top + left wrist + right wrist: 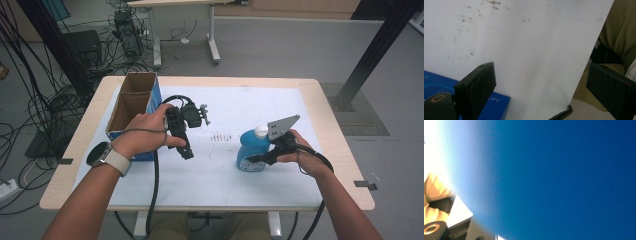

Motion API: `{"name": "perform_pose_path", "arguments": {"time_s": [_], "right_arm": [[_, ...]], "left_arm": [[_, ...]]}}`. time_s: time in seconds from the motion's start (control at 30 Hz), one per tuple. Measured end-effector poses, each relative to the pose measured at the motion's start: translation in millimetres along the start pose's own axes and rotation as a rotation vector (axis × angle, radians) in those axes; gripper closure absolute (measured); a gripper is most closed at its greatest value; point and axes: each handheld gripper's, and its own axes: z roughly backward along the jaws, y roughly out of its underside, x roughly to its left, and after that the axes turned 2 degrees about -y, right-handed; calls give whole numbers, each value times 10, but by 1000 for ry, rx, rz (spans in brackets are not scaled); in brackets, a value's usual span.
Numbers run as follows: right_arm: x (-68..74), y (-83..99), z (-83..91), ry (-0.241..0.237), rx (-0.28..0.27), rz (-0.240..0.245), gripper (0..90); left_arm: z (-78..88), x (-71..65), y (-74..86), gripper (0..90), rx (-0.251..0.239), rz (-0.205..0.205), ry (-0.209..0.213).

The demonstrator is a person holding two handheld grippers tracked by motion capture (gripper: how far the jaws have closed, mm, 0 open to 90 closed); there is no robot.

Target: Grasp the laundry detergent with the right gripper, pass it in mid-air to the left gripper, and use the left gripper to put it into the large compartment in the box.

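On the white mat's right half stands a squat blue bottle (252, 150), white-capped, clamped by the right gripper (256, 159). Left gripper (541, 92): jaws apart, empty, beside the blue cardboard box (134, 107); its view shows brown smudges.

A squat blue bottle (251, 150) with a white cap (261, 131) stands upright on the white tabletop, right of centre in the high view. Its body is translucent blue, rounded and wider at the base, with a darker label on its front. In the right gripper view, its blue surface (564, 180) looms close and blurred.
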Motion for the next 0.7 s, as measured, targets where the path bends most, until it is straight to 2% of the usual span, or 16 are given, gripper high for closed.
{"name": "perform_pose_path", "arguments": {"time_s": [0.33, 0.7], "right_arm": [[59, -186, 51, -1, 7, 11, 442], [171, -455, 76, -19, 21, 19, 442]], "left_arm": [[110, -31, 25, 91, -6, -14, -14], [254, -80, 2, 90, -13, -57, -28]]}}
